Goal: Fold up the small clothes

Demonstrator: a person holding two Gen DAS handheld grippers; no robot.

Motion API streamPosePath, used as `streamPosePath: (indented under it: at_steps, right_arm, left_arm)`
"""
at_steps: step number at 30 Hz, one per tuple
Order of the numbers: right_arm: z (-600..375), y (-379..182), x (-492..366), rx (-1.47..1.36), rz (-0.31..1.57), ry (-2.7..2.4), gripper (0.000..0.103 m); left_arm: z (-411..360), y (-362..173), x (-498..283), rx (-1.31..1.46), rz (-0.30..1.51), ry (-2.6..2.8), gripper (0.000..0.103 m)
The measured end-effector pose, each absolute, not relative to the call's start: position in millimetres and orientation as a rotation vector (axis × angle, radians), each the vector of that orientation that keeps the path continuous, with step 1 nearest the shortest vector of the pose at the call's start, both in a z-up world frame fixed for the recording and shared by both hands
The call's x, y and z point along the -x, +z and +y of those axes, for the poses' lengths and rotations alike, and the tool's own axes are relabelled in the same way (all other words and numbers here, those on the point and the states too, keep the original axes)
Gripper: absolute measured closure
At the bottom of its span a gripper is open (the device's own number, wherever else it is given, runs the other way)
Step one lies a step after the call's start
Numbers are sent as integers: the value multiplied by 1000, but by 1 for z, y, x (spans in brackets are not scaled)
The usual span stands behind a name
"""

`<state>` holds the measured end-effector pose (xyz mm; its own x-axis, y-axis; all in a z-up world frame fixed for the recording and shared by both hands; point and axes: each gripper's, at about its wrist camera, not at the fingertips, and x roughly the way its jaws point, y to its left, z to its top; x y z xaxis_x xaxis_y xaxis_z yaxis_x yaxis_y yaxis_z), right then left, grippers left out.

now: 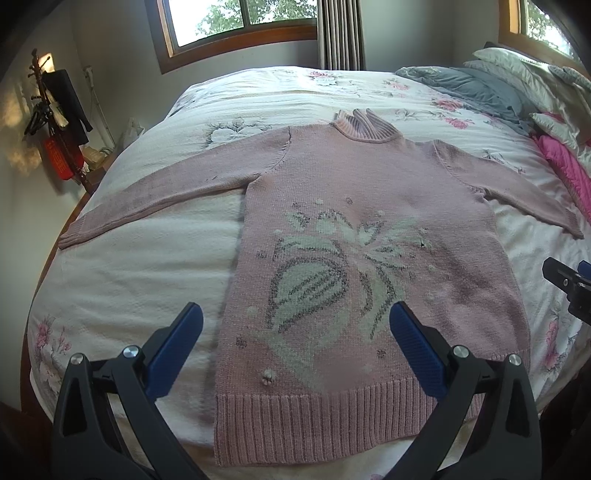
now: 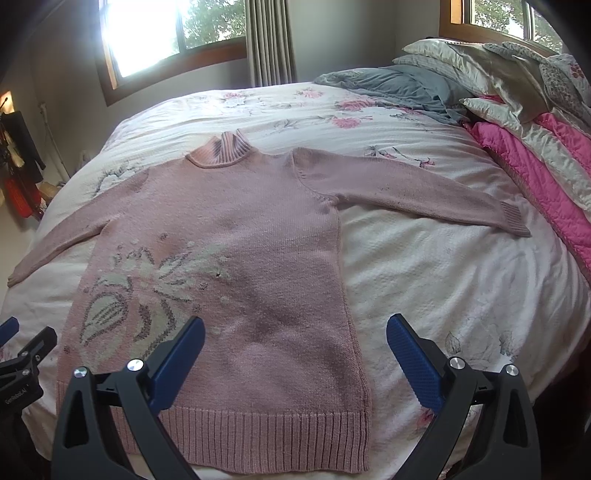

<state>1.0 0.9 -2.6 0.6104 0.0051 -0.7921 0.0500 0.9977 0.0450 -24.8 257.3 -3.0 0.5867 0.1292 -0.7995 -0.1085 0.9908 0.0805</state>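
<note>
A pink knitted sweater (image 1: 332, 221) (image 2: 236, 236) with a pale flower-and-bell pattern lies flat and face up on the bed, collar away from me, both sleeves spread out to the sides. Its ribbed hem is nearest me. My left gripper (image 1: 295, 321) hovers open above the lower left part of the sweater, nothing between its blue pads. My right gripper (image 2: 295, 332) hovers open above the lower right edge, also holding nothing. In the left wrist view the right gripper (image 1: 569, 284) shows at the right edge; in the right wrist view the left gripper (image 2: 22, 354) shows at the left edge.
The bed carries a white floral bedspread (image 1: 147, 280) (image 2: 443, 280). Grey bedding (image 2: 391, 88), pale pillows (image 2: 480, 66) and a pink quilt (image 2: 535, 173) are piled at the far right. A coat stand (image 1: 55, 110) stands left of the bed. Windows (image 1: 240, 18) and a curtain fill the far wall.
</note>
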Motion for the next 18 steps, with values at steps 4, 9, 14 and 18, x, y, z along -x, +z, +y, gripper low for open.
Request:
streamPosePath:
  at_steps: [4, 9, 14, 18]
  right_arm:
    - [2, -2, -1, -67, 910, -27, 4]
    - [3, -2, -2, -53, 928, -33, 4]
    - [3, -2, -2, -50, 933, -35, 4]
    - [2, -1, -2, -58, 919, -31, 4]
  left_arm:
    - [258, -2, 26, -30, 932, 139, 3]
    - [257, -1, 26, -32, 930, 139, 3]
    - [256, -1, 26, -34, 929, 140, 3]
    - [256, -1, 26, -34, 929, 140, 3]
